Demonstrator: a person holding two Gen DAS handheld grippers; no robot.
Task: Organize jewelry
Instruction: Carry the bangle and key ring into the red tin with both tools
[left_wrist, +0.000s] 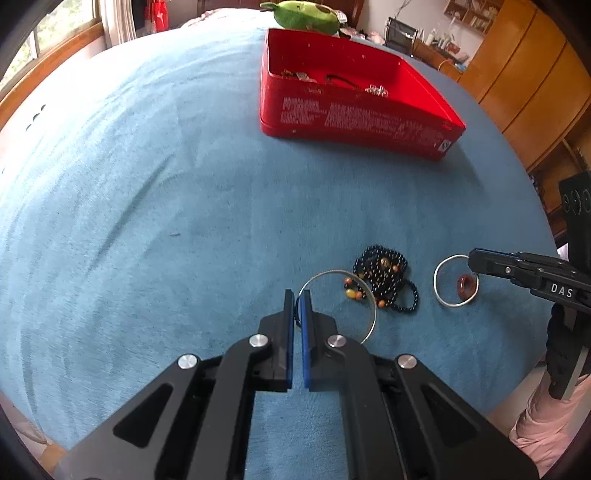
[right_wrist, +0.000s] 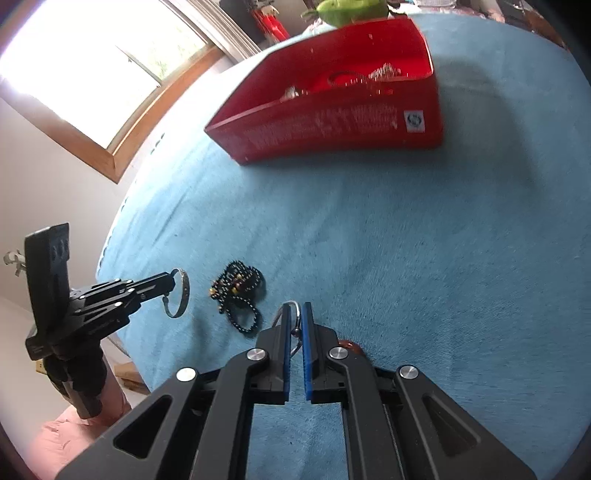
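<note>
My left gripper (left_wrist: 297, 299) is shut on the rim of a thin silver bangle (left_wrist: 332, 272). In the right wrist view that gripper (right_wrist: 171, 277) holds the bangle (right_wrist: 183, 291) tilted on edge over the blue cloth. My right gripper (right_wrist: 295, 308) is shut on a second silver bangle (right_wrist: 291, 302). From the left wrist view its fingers (left_wrist: 474, 261) pinch this bangle (left_wrist: 435, 282) at the far rim. A small red ring (left_wrist: 461, 288) lies inside that hoop, half hidden behind a finger (right_wrist: 351, 345). A heap of black bead bracelets (left_wrist: 384, 277) (right_wrist: 240, 291) lies between the two bangles.
An open red tin (left_wrist: 354, 122) (right_wrist: 332, 125) stands farther back on the blue cloth (left_wrist: 166, 203) with several jewelry pieces inside. A green plush toy (left_wrist: 306, 14) lies behind it. The cloth's edge drops off near a person's pink sleeve (left_wrist: 543, 417).
</note>
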